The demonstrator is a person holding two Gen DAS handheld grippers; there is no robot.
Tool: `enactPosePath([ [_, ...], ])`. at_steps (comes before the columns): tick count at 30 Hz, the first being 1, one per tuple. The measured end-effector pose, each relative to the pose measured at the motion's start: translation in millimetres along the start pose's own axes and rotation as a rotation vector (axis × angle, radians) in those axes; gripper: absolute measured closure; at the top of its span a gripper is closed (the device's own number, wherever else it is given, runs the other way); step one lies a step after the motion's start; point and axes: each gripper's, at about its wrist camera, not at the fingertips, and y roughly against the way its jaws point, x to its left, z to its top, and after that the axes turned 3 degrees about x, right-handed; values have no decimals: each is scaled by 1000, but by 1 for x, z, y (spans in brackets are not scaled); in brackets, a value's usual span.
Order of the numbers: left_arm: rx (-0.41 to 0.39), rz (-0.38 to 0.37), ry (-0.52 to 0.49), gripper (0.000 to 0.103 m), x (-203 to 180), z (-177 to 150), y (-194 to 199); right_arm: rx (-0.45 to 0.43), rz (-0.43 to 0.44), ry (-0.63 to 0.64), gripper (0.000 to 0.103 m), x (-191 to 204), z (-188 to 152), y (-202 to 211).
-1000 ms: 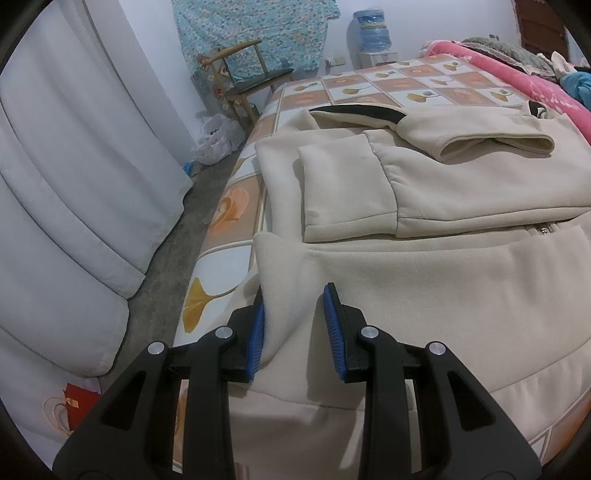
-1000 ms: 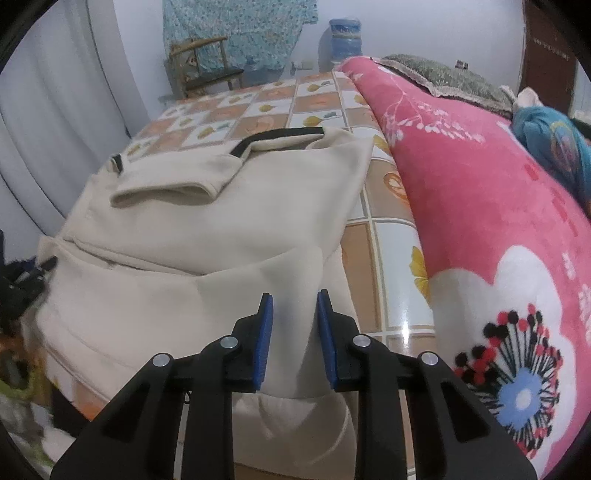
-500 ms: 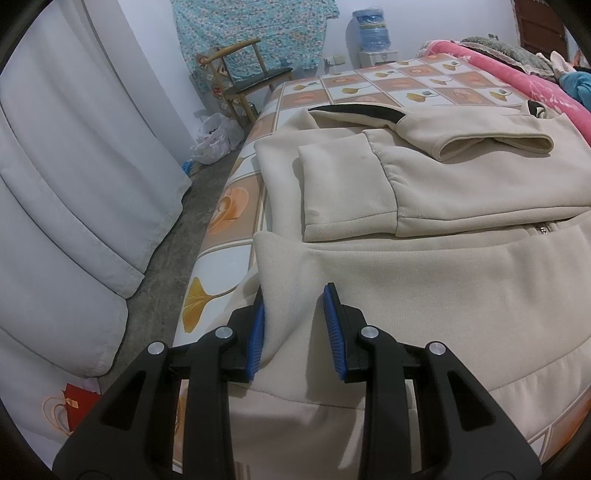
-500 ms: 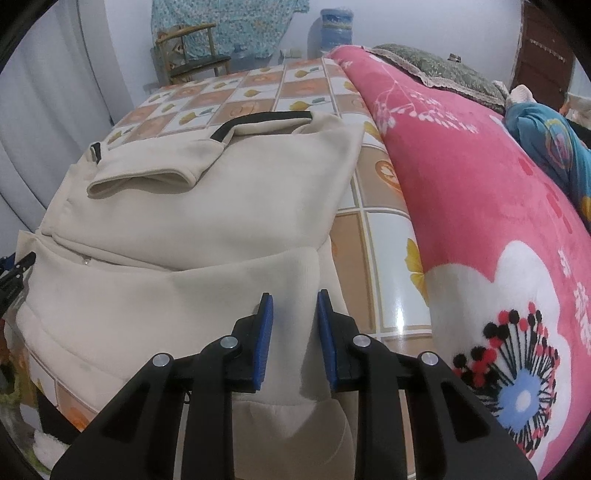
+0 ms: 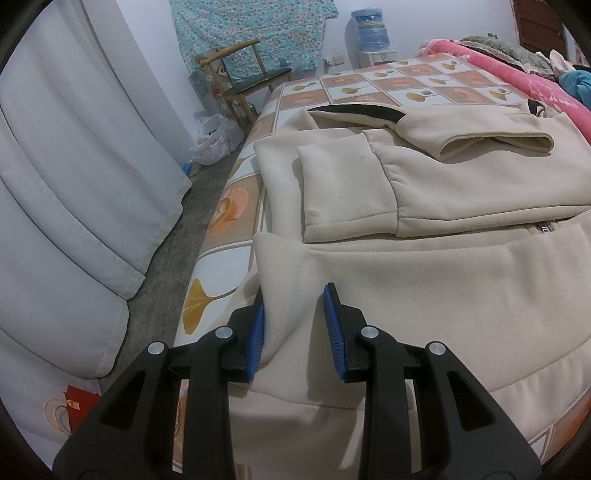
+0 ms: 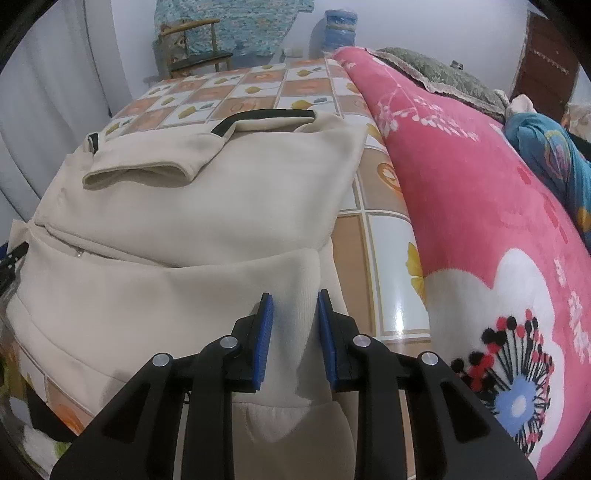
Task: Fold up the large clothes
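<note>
My left gripper (image 5: 295,328) has a corner of the cream jacket (image 5: 461,280) between its blue pads; the left pad lies against the cloth, the right pad looks just clear of it, so I cannot tell whether I am truly pinching. My right gripper (image 6: 294,339) is clamped on the opposite corner of the same folded-up hem, cloth bunched tight between both pads.

The jacket (image 6: 207,206) lies flat on the bed (image 5: 388,85), which has an orange-and-white tiled cover, with its lower part folded up over the body. Beyond that fold a zipper pull (image 5: 543,229) shows, then one sleeve (image 5: 343,192) folded across the chest and a second sleeve (image 5: 491,136) laid above it, with the black-trimmed collar (image 5: 358,109) farthest from me.

To my right a pink floral blanket (image 6: 480,206) runs beside the jacket without touching it. To my left, white curtains (image 5: 66,166) hang down to the grey floor. At the far wall stand a wooden chair (image 5: 251,77), a white plastic bag (image 5: 216,138) and a blue water bottle (image 5: 369,29).
</note>
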Motion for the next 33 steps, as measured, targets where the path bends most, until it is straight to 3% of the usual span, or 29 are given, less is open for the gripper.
enactPosePath([
  [2, -12, 0, 1, 74, 0, -1, -1, -6, -3, 12, 82, 2, 0, 1],
  [4, -24, 10, -4, 82, 1, -3, -1, -16, 5, 19, 92, 3, -1, 3],
  [7, -49, 19, -3, 96, 4, -7, 4, -42, 6, 24, 96, 5, -3, 11],
  [12, -139, 3, 24, 98, 16, -13, 35, -115, 7, 17, 97, 4, -12, 40],
  [21, -370, -47, 71, 98, 43, -37, 129, -277, 30, -8, 98, 1, -33, 111],
  [27, -448, -114, 132, 98, 65, -17, 154, -379, 33, 13, 98, 2, -9, 139],
  [33, -480, -159, 137, 98, 77, 36, 135, -437, 22, 59, 98, 1, 46, 137],
])
